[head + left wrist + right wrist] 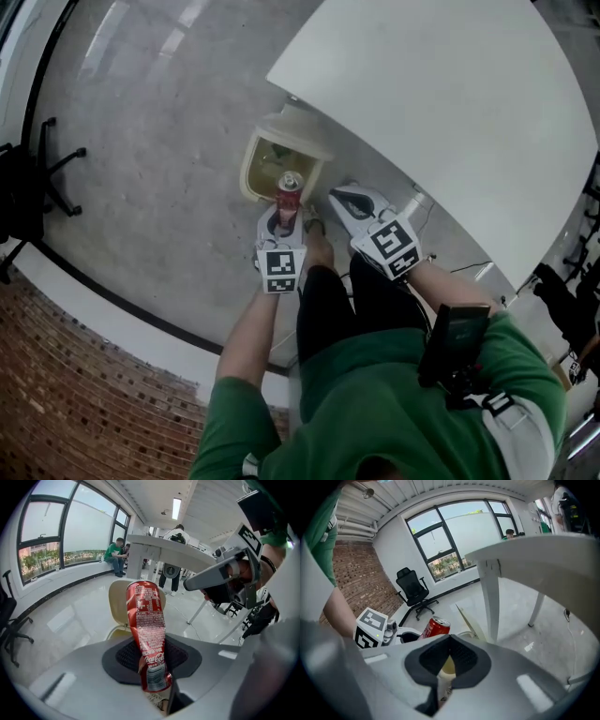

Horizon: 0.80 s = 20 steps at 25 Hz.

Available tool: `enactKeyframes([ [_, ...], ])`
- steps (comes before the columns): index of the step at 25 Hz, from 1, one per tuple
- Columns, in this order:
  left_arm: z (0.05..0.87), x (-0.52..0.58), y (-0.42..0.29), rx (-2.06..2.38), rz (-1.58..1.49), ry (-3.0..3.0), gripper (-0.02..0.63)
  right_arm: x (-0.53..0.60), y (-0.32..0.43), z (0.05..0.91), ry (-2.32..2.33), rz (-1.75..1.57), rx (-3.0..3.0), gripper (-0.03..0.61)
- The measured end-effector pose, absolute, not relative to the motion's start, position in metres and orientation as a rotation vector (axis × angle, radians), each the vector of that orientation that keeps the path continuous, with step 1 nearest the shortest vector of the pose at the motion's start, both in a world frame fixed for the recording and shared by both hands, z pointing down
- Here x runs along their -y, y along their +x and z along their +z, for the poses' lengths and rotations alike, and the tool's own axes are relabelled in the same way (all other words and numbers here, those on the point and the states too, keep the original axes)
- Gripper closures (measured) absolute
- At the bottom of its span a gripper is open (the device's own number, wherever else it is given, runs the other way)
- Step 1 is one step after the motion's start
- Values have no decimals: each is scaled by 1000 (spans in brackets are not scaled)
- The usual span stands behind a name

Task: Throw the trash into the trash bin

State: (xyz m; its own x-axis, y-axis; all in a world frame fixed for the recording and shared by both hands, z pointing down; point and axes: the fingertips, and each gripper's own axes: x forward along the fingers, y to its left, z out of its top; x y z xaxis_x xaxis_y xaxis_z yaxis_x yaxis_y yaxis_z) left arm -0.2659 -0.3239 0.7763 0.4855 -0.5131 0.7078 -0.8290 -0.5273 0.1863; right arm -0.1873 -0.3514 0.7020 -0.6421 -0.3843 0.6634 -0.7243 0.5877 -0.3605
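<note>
Only the left gripper view showed the can's point(147, 634) state: one red aluminium can, crushed and twisted, printed label creased, clenched upright between the ribbed black pads of the left gripper point(152, 658). From the head view it point(289, 190) hung over the open mouth of the single cream plastic bin point(255, 167), which stood on the speckled grey floor at the white table's point(450, 103) edge, near its corner. The right gripper view alone showed the right gripper's point(446, 660) jaws pressed together with nothing in them, and the bin's raised lid point(471, 623) beyond. Two grippers appeared overhead, the left gripper point(284, 223) and right gripper point(342, 199) side by side. One black office chair point(412, 592) stood by the brick wall.
</note>
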Motion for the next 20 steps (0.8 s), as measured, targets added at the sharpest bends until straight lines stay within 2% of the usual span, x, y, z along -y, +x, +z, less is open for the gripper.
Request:
enactKeyframes([
  [8,845,323,-268,1053,923,2188,505,342,-191,765,852,857,2237,575],
  [20,931,340,-254,848,1320,2221,504,341,-182,816,864,906,2182,575],
])
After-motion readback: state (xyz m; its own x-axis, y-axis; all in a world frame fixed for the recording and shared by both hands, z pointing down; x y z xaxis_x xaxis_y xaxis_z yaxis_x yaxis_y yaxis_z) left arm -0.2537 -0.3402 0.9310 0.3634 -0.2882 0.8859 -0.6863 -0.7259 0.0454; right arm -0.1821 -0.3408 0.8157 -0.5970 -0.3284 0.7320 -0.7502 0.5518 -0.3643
